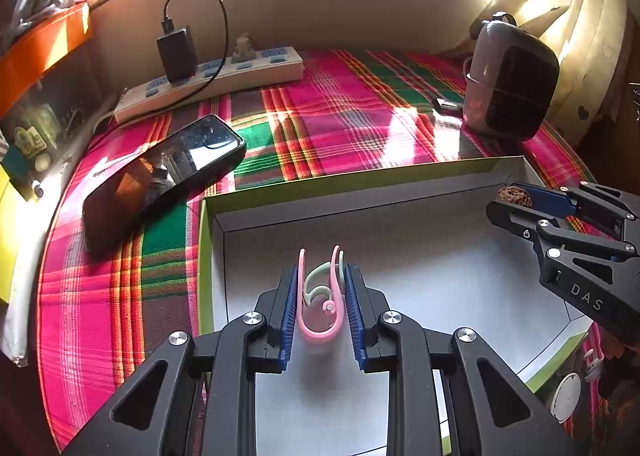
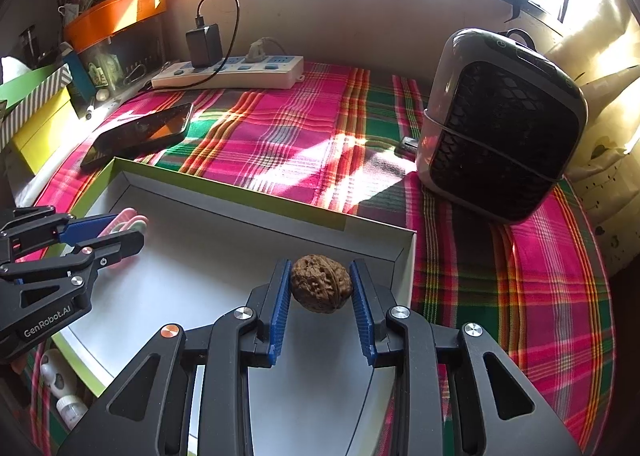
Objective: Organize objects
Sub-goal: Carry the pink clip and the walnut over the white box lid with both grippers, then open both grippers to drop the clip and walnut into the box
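My left gripper (image 1: 321, 276) is shut on a bunch of pink and pale green plastic clips (image 1: 320, 296) and holds them over the white floor of a shallow box with green edges (image 1: 360, 191). My right gripper (image 2: 321, 284) is shut on a brown walnut (image 2: 321, 283), held above the box's right end near its far corner (image 2: 408, 240). In the left wrist view the right gripper (image 1: 516, 197) with the walnut (image 1: 515, 195) is at the box's far right corner. In the right wrist view the left gripper (image 2: 128, 232) with the clips (image 2: 128, 219) is at the left.
A black phone (image 1: 160, 175) lies on the plaid cloth left of the box. A white power strip (image 1: 208, 87) with a black charger sits at the back. A dark fan heater (image 2: 500, 127) stands at the right. Orange and green containers (image 2: 116, 15) crowd the left side.
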Tool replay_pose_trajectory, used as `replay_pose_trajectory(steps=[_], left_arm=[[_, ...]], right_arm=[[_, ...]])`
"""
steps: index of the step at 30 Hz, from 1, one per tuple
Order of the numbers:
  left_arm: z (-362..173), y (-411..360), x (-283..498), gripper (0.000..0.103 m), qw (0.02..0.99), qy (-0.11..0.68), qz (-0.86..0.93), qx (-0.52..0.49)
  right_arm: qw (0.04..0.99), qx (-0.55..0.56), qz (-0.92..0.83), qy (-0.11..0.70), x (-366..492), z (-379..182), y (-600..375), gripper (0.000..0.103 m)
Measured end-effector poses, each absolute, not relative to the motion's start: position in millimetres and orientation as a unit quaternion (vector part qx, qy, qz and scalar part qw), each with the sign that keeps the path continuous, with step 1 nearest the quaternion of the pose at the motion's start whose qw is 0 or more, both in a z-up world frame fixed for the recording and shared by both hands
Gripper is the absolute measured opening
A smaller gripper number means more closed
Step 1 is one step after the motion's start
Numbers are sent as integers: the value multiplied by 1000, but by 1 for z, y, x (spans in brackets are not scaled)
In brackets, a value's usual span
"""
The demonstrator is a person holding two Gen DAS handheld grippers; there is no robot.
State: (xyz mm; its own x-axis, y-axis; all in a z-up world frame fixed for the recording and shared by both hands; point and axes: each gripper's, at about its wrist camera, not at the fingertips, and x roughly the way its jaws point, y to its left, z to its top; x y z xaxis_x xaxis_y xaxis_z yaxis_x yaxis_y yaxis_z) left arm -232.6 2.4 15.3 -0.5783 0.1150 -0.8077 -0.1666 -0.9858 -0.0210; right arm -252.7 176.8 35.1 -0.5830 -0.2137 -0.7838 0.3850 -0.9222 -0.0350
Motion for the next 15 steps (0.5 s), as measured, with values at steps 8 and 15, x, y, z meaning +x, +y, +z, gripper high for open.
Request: replay_pose_trajectory(steps=[8,15], left_arm=[[13,0,-236,22,74,34,888,-454],[13,0,-237,22,73,35,887,-455]], right_arm=[[166,434,-878,111,-258,30,171,31],[164,442,-874,121,-260,27,166,31]])
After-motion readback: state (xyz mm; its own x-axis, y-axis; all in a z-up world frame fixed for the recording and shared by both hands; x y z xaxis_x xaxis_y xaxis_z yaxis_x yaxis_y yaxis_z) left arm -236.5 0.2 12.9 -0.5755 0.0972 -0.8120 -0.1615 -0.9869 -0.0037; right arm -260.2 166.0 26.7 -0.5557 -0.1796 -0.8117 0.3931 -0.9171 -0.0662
